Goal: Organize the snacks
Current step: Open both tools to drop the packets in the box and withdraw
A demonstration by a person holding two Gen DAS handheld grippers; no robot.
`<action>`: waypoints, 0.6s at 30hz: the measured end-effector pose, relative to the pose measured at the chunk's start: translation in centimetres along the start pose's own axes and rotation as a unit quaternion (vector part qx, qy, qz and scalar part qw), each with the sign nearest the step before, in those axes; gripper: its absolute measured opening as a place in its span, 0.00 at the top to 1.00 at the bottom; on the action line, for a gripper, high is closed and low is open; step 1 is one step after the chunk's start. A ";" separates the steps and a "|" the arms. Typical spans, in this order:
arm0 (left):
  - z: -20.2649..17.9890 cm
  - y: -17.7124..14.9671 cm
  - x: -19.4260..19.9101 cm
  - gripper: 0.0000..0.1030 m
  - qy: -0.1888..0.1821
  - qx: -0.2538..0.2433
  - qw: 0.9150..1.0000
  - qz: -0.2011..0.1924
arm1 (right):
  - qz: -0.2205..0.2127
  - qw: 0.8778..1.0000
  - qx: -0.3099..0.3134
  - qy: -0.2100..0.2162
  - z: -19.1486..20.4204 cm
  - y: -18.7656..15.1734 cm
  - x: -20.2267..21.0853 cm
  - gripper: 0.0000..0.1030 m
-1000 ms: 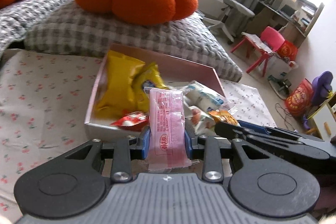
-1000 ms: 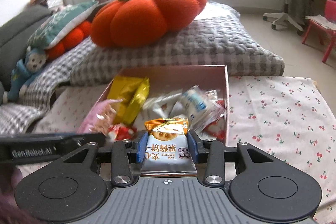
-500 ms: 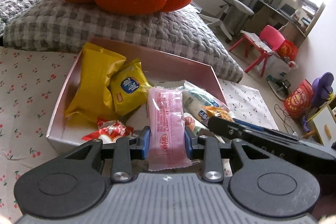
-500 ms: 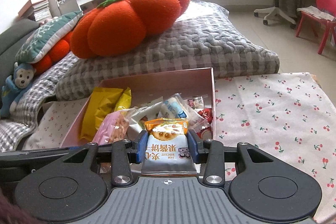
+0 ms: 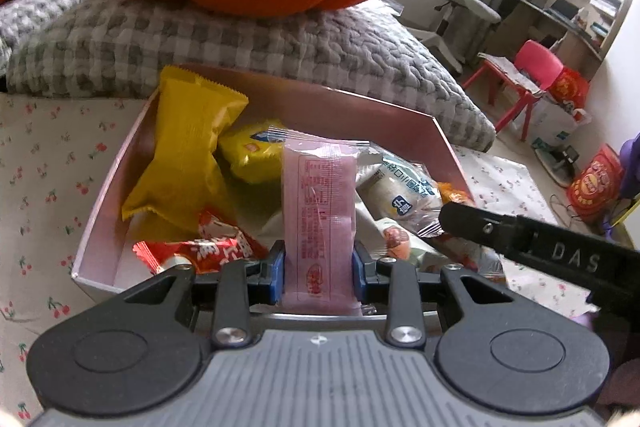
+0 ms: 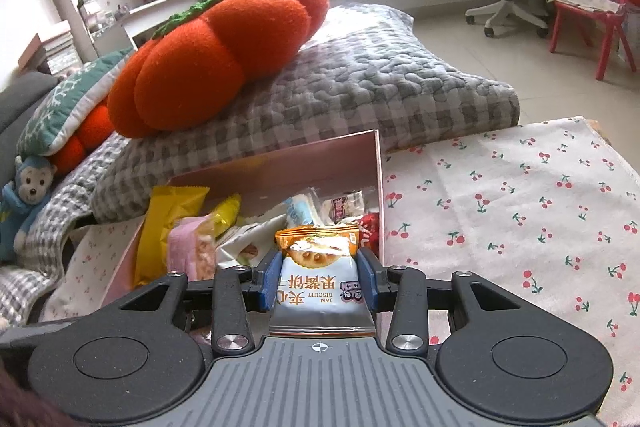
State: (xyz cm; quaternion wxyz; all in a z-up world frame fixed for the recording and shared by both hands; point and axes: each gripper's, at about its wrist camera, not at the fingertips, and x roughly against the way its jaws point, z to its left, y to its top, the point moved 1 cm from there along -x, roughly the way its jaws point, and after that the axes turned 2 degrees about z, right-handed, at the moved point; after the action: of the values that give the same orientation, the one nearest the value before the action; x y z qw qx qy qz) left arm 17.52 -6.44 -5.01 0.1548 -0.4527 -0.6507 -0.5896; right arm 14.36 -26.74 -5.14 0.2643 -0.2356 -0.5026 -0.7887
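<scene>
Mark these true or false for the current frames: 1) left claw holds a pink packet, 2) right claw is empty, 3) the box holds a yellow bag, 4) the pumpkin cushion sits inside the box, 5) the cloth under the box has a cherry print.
1) The left claw is clamped on the pink packet. True.
2) The right claw is empty. False: it grips a jam biscuit packet.
3) The pink box holds a yellow bag. True.
4) The orange pumpkin cushion sits inside the box. False: it rests on the grey checked pillow behind the box.
5) The cloth has a cherry print. True.
</scene>
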 end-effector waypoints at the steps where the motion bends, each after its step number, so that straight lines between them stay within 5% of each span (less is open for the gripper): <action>1: -0.1 0.0 0.0 0.71 0.001 -0.003 1.000 0.001 | 0.001 1.000 0.000 0.000 0.0 0.0 -0.1 0.62; 6: 0.1 0.0 0.2 0.71 -0.003 0.000 1.000 -0.001 | 0.006 1.000 -0.003 0.006 0.0 -0.1 -0.2 0.58; 18: -0.4 0.0 1.6 0.51 -0.006 -0.021 1.000 -0.007 | 0.011 1.000 -0.016 0.017 -0.1 0.3 0.8 0.42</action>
State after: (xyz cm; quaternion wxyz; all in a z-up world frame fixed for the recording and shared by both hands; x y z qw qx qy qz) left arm 16.47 -6.17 -3.72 0.1375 -0.4549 -0.6423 -0.6013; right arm 13.95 -27.05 -4.45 0.2779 -0.2317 -0.4827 -0.7976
